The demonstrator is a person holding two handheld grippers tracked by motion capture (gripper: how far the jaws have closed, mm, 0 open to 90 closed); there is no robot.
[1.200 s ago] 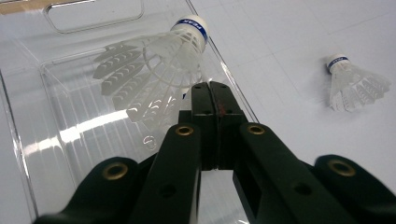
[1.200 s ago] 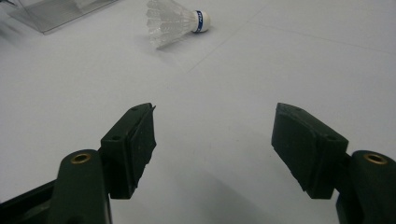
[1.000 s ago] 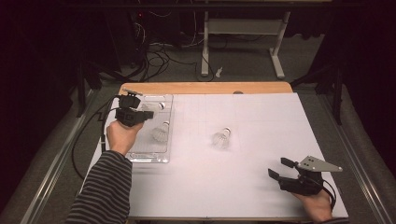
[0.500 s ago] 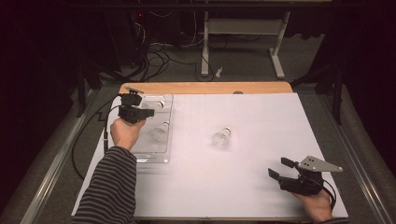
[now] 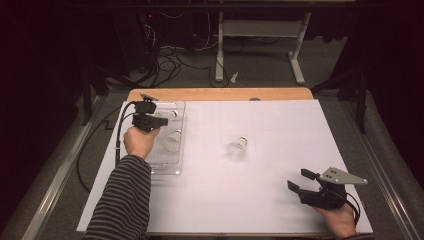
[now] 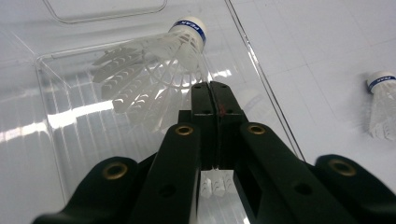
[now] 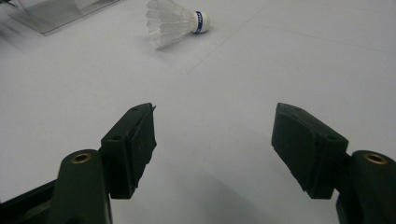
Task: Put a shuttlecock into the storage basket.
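White table sheet, dark room behind. Left gripper [image 6: 210, 93] has jaws pinched on the skirt of a shuttlecock [image 6: 154, 65] over the clear tray [image 5: 172, 165], cork pointing up and away from the jaws; exactly where they bite is hidden. Right gripper [image 7: 212, 140] gapes wide and empty, and the spare shuttlecock [image 7: 175, 18] lies well ahead, cork pointing right

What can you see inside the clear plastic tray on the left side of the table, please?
Inside the clear plastic tray hangs one white shuttlecock, held by its feathers in the shut left gripper. A second cork shows farther back; the gripper hides the rest.
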